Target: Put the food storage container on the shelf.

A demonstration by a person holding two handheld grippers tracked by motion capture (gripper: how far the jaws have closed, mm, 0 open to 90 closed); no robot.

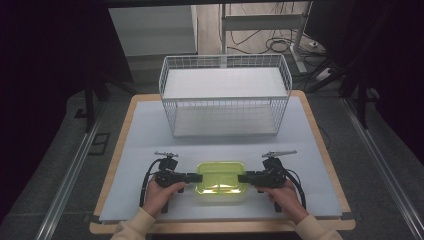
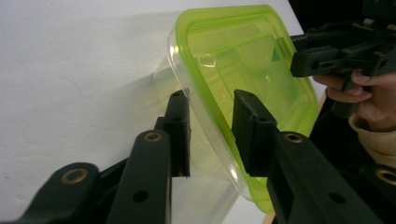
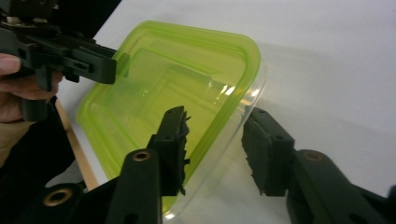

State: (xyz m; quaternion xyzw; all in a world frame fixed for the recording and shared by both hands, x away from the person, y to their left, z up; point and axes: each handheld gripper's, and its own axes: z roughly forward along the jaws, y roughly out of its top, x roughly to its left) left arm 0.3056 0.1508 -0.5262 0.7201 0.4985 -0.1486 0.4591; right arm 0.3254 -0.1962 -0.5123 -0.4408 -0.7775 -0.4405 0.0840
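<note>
Lidded container sitting lower centre of the high view, a gripper coming at each short end.

Clear plastic tub with a lime-green lid, looking empty, so probably light, thin-walled and a bit flexy, smooth enough to slip; best hold is likely the lid rim at both ends, squeezed evenly. Left gripper is straddling the rim in its own view, jaws spread, rim running between them, no clear pinch yet. Right gripper is doing the same at the opposite end, jaws parted around the edge, not clamping. White wire basket is standing well apart, upper centre of the high view, on the white table mat.
</note>
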